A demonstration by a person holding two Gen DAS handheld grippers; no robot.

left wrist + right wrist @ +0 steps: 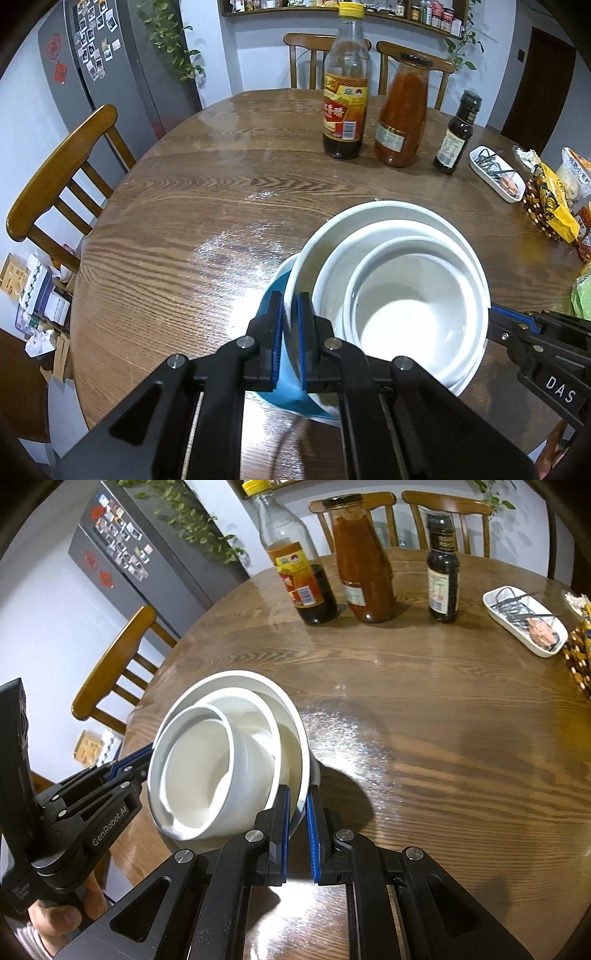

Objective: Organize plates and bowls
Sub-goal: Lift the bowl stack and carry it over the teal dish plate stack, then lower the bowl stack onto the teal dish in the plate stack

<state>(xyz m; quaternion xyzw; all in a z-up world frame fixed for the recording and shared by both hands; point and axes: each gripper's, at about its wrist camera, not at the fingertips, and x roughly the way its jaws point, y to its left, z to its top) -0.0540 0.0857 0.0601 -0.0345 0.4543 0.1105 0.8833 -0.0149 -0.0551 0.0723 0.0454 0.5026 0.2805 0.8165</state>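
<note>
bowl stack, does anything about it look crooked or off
Yes. The stack of white bowls tilts instead of sitting level, and the inner bowls sit off-centre. Both the left gripper and the right gripper pinch the outer rim, which is blue outside.

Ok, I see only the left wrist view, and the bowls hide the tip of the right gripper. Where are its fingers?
Observer: The right gripper straddles the rim of the bowl stack, one finger inside, one outside.
Operator: Is it closed on the rim?
Observer: I cannot tell; a narrow gap shows between the pads.
Operator: What holds my left gripper?
Observer: A bare hand holds the left gripper by its handle.
</note>
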